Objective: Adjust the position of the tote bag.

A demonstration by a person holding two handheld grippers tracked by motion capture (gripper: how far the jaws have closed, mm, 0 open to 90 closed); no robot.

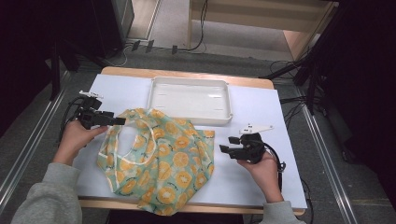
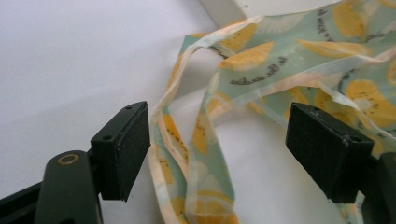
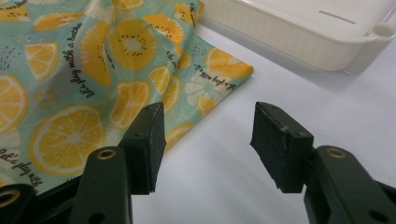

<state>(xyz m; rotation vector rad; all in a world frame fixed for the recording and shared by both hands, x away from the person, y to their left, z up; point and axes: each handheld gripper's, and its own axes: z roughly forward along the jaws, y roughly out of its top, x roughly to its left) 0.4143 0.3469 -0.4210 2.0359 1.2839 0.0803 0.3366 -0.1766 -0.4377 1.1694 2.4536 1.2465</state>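
Note:
A mint-green cloth bag [image 1: 161,158] printed with orange slices lies crumpled on the white table, its lower edge hanging over the front. My left gripper [image 1: 120,121] stands open at the bag's upper left, and its handle strap [image 2: 196,135] runs between the two jaws without being pinched. My right gripper [image 1: 223,150] stands open just right of the bag's right edge [image 3: 224,70], with bare table between its jaws.
A white shallow tray [image 1: 190,113] sits behind the bag at the table's back middle, its near wall [image 3: 299,37] close ahead of my right gripper. Bare white tabletop [image 1: 261,182] lies to the right. Cables and dark stands surround the table.

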